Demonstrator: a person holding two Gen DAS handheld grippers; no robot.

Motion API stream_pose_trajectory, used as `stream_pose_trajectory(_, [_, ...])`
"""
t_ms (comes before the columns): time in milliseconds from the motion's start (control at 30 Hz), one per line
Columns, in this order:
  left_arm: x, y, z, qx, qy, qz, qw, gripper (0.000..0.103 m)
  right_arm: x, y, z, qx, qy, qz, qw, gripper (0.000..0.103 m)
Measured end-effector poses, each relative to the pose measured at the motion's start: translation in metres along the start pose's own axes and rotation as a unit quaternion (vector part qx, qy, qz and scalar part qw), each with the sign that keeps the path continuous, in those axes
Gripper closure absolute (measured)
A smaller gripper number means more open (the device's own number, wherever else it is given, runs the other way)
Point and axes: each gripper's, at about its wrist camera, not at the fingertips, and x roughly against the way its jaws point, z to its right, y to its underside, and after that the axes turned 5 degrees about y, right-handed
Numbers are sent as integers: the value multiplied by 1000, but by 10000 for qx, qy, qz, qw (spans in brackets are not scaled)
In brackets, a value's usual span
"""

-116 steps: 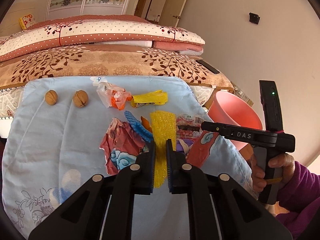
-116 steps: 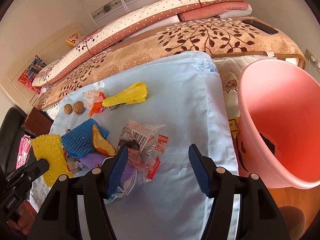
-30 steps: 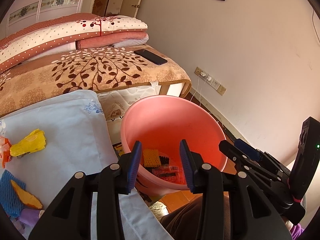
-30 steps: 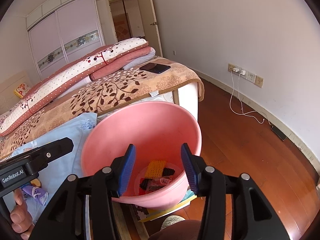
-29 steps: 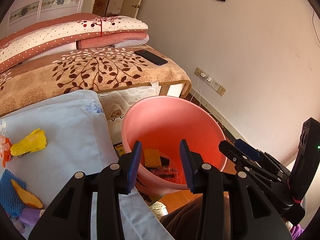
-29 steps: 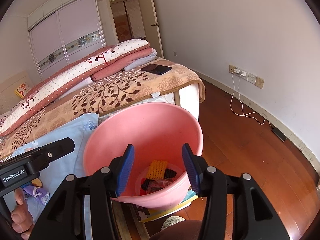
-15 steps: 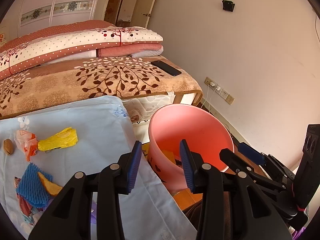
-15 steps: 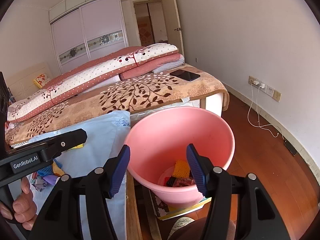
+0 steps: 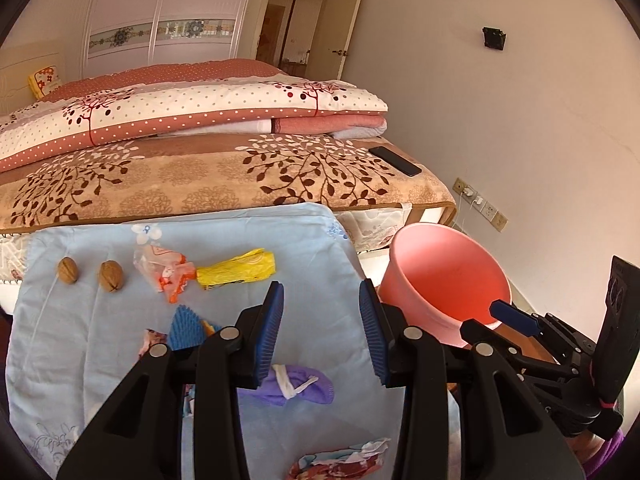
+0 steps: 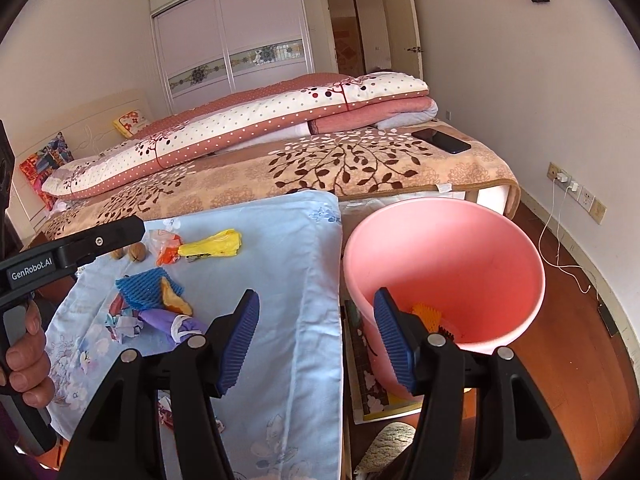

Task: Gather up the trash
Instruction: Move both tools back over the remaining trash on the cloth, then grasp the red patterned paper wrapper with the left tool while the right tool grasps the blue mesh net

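Pale blue cloth (image 9: 100, 360) beside the bed (image 10: 360, 168); pink bin (image 10: 472, 248) on wood floor (image 10: 568, 360); both hand-held grippers gape, empty.

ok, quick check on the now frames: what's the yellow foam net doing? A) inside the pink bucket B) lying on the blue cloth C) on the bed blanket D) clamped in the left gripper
A: the yellow foam net lies at the bottom of the pink bucket, while the left gripper and right gripper both stand open and empty.
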Motion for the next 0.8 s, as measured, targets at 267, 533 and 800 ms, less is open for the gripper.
stream_pose_trajectory(267, [28,30,-54,285,-563,-119,9979,63,-8,11,-21,259,-549,-358,9975,44])
stream_pose_trajectory(533, [23,65,-91,785,-876,-567,9914,63,-22,19,-38,441,-698,-606,9947,44])
stream_pose_trajectory(800, [-1,64,-98,916,-872,-773,9890,63,-30,21,-44,517,-717,-725,9934,44])
